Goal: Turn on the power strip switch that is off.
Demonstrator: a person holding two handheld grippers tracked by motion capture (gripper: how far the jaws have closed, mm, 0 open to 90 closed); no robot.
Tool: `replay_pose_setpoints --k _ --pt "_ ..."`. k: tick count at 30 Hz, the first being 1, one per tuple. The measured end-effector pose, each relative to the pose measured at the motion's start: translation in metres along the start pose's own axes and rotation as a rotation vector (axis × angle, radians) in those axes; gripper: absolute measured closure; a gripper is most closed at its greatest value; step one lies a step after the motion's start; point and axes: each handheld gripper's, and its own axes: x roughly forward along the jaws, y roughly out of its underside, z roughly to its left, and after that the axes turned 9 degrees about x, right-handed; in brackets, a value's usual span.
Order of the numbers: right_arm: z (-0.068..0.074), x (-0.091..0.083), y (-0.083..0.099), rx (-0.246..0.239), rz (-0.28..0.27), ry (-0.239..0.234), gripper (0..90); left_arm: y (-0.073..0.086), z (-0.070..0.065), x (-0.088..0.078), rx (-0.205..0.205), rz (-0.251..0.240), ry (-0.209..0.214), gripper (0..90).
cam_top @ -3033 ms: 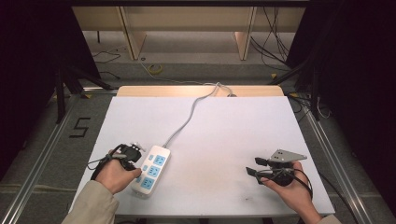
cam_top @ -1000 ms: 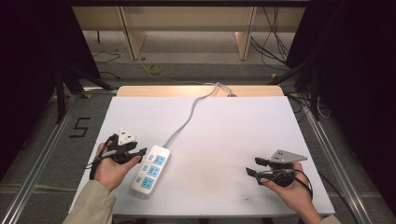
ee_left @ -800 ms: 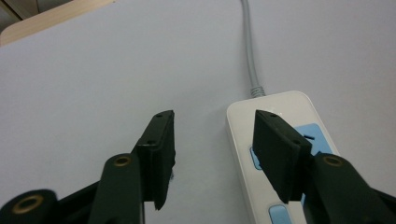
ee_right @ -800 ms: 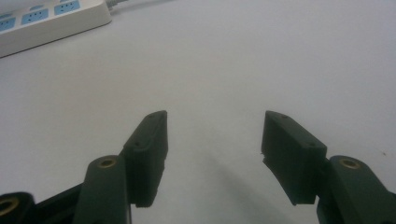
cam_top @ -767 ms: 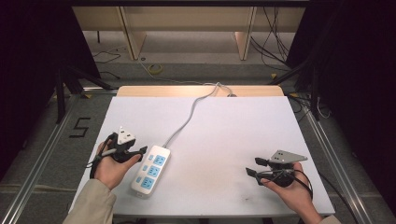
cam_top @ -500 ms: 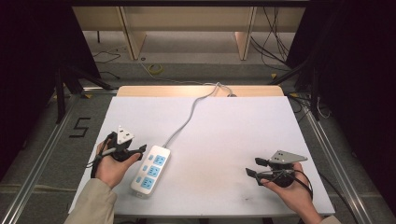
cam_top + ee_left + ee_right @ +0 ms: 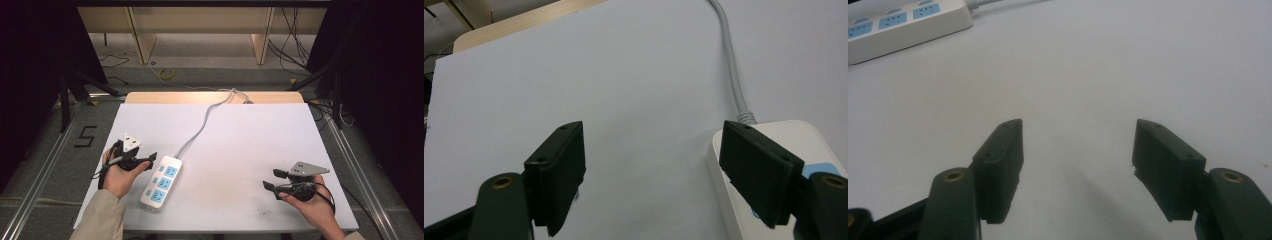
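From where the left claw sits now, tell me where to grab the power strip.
Grip the power strip across its narrow width near the cord end, coming down from above. It lies flat and long, and that end is beside the open left claw; probably the shortest reach.

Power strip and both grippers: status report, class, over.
Left gripper open beside power strip. Right gripper open over bare table. Strip untouched, nothing in the way.

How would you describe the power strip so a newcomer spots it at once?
On the white table, look to the near left, just beside the left gripper. The power strip lies flat there: a white bar with blue socket faces, trailing a grey cord toward the far edge.
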Motion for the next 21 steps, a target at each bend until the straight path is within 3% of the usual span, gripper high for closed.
replay_pose_setpoints --k 15,21 --pt "0.0 -0.001 0.002 0.001 -0.002 -0.004 36.8 0.019 0.005 0.01 -0.006 -0.004 0.047 23.3" --pt "0.0 0.0 0.002 0.001 -0.002 -0.004 36.7 0.022 0.004 0.01 0.034 0.027 0.046 22.9"
